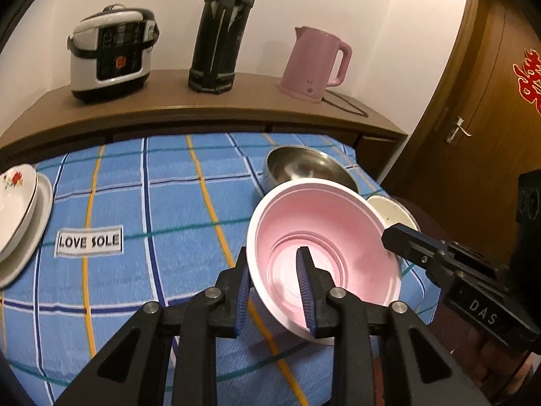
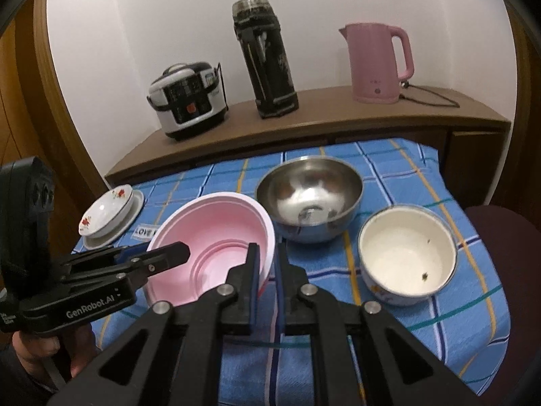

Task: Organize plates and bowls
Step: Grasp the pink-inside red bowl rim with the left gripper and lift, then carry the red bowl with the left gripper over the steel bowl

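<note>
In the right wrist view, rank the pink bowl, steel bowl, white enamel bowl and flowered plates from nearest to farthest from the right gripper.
1. Pink bowl: its rim is clamped in the right gripper.
2. White enamel bowl: to the right, near the table's front.
3. Steel bowl: behind, slightly right; close to the enamel bowl in rank.
4. Flowered plates: far left, stacked.

The pink plastic bowl (image 2: 216,237) was tilted, seemingly lifted off the checked cloth. Behind it stood a steel bowl (image 2: 309,196), beside that a white enamel bowl (image 2: 405,253); stacked plates (image 2: 108,215) lay far left.
</note>
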A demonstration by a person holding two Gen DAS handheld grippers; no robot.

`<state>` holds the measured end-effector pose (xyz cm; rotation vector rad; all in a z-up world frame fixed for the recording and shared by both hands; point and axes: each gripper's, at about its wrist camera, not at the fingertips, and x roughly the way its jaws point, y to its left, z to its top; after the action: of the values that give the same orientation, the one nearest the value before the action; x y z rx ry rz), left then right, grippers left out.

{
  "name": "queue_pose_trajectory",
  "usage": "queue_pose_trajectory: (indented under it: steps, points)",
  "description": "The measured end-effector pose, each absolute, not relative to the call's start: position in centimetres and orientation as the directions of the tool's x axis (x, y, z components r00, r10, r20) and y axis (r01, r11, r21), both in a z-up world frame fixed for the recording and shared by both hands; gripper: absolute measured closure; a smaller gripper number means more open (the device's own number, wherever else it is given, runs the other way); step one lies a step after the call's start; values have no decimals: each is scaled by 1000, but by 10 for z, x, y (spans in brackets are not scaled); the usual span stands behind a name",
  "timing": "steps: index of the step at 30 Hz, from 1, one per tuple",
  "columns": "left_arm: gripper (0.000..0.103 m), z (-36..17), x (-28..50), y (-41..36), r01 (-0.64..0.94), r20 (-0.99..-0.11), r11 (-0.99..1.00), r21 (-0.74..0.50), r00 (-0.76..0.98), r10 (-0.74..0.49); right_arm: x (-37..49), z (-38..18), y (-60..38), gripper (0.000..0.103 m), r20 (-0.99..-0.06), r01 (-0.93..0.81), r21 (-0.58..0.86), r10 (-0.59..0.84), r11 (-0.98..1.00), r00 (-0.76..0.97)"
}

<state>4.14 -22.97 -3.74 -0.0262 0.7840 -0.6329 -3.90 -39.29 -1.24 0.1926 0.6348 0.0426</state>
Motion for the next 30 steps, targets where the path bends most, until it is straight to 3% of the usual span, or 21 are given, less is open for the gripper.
queue_pose_trajectory:
  steps: [30]
  points:
    - [74,17,61,-238,555,-517,805,-210,635,-573,-24,47,-399,94,-457,11,148,58,989,888]
